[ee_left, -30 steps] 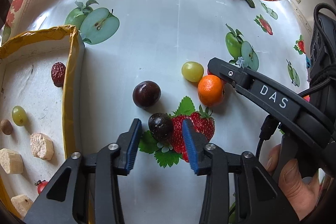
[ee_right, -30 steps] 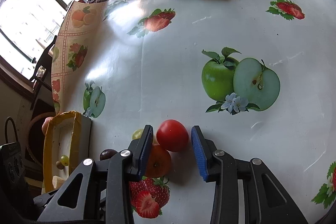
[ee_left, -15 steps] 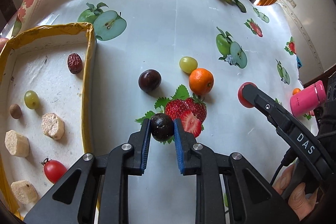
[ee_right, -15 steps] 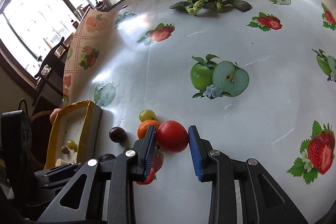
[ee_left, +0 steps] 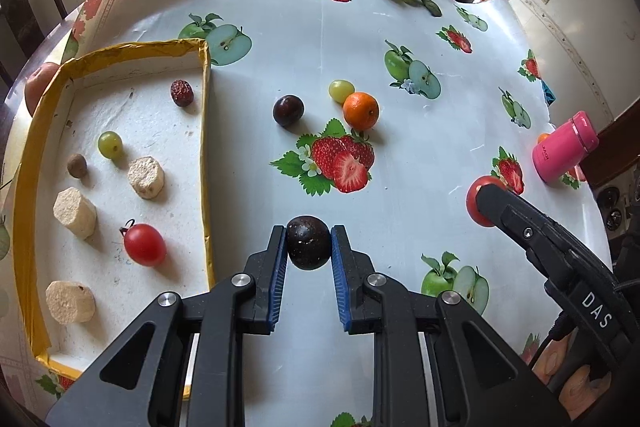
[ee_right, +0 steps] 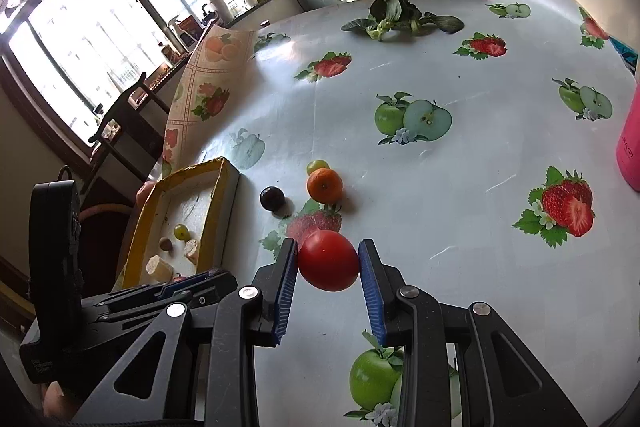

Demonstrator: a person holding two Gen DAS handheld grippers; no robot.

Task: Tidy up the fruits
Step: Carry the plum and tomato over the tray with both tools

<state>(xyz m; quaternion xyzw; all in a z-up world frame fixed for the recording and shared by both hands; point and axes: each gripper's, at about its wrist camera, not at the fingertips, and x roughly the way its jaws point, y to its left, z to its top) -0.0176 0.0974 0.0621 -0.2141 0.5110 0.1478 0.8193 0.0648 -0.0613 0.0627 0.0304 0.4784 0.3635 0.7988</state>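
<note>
Left wrist view shows your left gripper (ee_left: 308, 251) pinching a small round dark purple fruit (ee_left: 308, 247) between its blue-padded fingers, now lifted clear of the glossy white fruit-print tablecloth (ee_left: 280, 27); a second ago those fingers were still spread around it where it lay on the printed strawberry. Your right gripper (ee_right: 328, 263) is likewise pressed onto a round red tomato (ee_right: 328, 260), which a second ago sat loose between its open fingers beside the orange tangerine (ee_right: 324, 185). Both fruits are therefore picked up and ready to carry. The landmark is the shallow white tray with a yellow taped rim (ee_left: 206, 147): the dark fruit hangs just right of its near right wall, the tomato well to its right. Inside the tray lie a small red tomato (ee_left: 144, 249), a green grape (ee_left: 110, 144), a wrinkled red date (ee_left: 182, 93), a small brown nut (ee_left: 77, 165) and pale crumbly chunks (ee_left: 146, 177). Right of the tray, on the cloth, remain another dark purple fruit (ee_left: 288, 110), a green grape (ee_left: 341, 90) and the tangerine, touching each other.
</note>
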